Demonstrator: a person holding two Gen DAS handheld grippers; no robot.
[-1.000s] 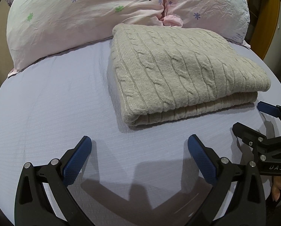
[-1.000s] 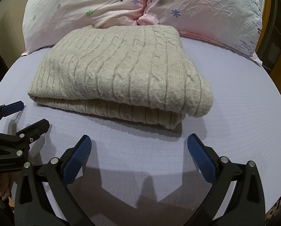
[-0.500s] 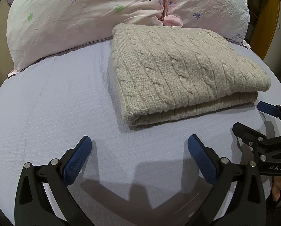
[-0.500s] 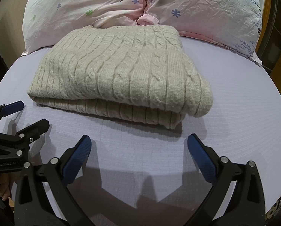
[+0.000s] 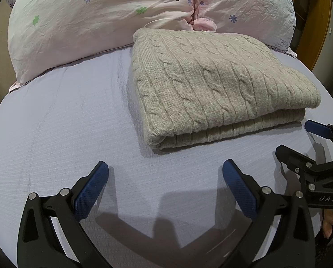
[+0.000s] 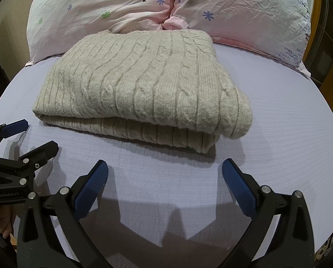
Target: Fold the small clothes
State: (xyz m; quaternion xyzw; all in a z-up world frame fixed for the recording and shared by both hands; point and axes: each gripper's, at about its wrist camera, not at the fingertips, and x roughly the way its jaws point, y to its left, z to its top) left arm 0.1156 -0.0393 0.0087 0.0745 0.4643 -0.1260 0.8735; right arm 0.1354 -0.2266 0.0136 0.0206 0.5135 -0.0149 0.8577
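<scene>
A beige cable-knit sweater (image 5: pixel 211 84) lies folded in a thick rectangle on the lavender bed sheet (image 5: pixel 61 122), its far edge against the pillows. It also shows in the right wrist view (image 6: pixel 144 89). My left gripper (image 5: pixel 165 174) is open and empty, hovering over the sheet just in front of the sweater's left corner. My right gripper (image 6: pixel 165 174) is open and empty, in front of the sweater's right corner. Each gripper shows in the other's view: the right gripper (image 5: pixel 300 140) at the right edge, the left gripper (image 6: pixel 30 134) at the left edge.
Two pink floral pillows (image 5: pixel 99 17) (image 6: pixel 244 11) lie behind the sweater. A wooden bed frame (image 5: pixel 320 22) stands at the right. Bare lavender sheet (image 6: pixel 289 122) lies on both sides of the sweater.
</scene>
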